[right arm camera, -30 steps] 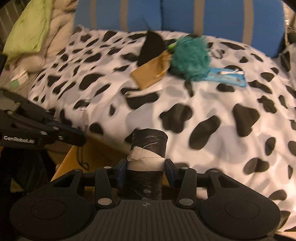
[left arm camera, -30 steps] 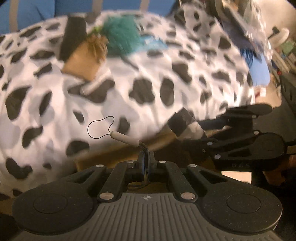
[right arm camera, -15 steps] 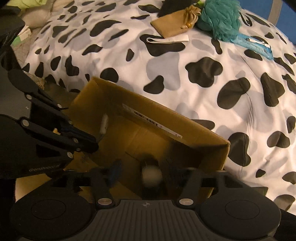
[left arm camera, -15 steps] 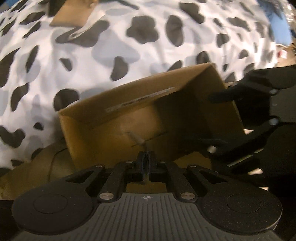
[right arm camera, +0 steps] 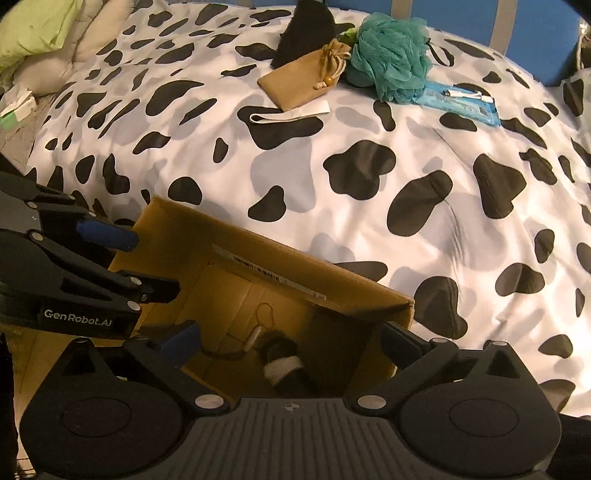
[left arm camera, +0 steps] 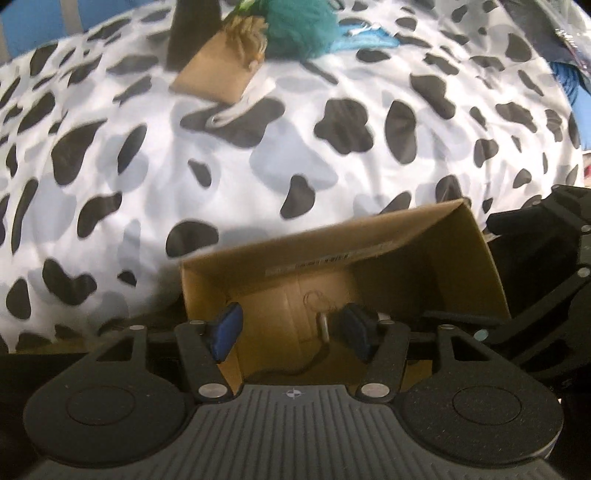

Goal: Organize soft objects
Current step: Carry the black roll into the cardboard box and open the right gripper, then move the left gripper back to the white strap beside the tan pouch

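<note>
Both sets of fingers over the cardboard box [right arm camera: 280, 280] at the bed's near edge, nothing between them: left gripper [left arm camera: 291, 330] opening, right gripper [right arm camera: 288, 341] opening to its widest. Down on the box floor, a black roll with a white band [right arm camera: 282, 363] and a small pale tag on a thin cord [right arm camera: 254, 338], lying just beside each other, free of the fingers. Two items boxed, then, by the look of it. Farther out on the cow-print duvet [right arm camera: 369, 166], still to collect: white strap [right arm camera: 290, 112], tan drawstring pouch [right arm camera: 303, 79], black fabric piece [right arm camera: 304, 31], teal bath pouf [right arm camera: 389, 55], blue packet [right arm camera: 460, 103]. Plenty left. Box's near wall hidden behind the gripper bodies; something green tucked behind the pouf, too little showing to name; left wrist view blurred toward the far pile.
</note>
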`<state>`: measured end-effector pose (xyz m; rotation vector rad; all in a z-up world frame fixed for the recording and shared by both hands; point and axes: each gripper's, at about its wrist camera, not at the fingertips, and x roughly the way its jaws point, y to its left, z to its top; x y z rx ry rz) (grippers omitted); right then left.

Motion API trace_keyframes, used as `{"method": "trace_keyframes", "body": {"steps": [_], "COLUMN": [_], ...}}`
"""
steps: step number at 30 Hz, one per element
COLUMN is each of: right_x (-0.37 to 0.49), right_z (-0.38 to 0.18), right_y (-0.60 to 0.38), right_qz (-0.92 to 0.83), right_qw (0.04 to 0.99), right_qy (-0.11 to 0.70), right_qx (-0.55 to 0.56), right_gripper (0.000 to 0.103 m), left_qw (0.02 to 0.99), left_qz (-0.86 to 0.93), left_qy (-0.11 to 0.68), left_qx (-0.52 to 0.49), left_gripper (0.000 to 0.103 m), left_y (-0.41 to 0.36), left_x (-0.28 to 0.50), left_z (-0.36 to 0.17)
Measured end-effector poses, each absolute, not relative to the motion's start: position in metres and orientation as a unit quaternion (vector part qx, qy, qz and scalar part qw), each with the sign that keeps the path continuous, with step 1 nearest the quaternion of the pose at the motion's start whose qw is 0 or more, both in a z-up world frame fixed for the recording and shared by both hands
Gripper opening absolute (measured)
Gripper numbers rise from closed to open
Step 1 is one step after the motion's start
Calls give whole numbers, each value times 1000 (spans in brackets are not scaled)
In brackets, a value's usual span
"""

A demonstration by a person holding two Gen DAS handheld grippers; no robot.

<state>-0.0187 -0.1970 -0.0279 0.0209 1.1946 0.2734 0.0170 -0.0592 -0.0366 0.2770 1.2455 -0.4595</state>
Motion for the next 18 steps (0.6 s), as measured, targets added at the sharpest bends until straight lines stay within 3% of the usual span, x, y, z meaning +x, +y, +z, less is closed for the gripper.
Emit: {"method": "trace_keyframes", "body": {"steps": [11, 18], "right_x": [-16, -13], "right_z": [-28, -18], "right_y": [-202, -201], "right_qz": [95, 107], "right_qw": [827, 832], "right_qy": [554, 544], "right_qx": [3, 14], "right_gripper": [103, 103], "left_qw": [805, 812], "left_qz": [-214, -222], "left_qy": [542, 538], "left_qx": [114, 49], "left_gripper": [59, 59], "left_y": [-57, -39], "left_x": [24, 36], "left_z": [-40, -25]}}
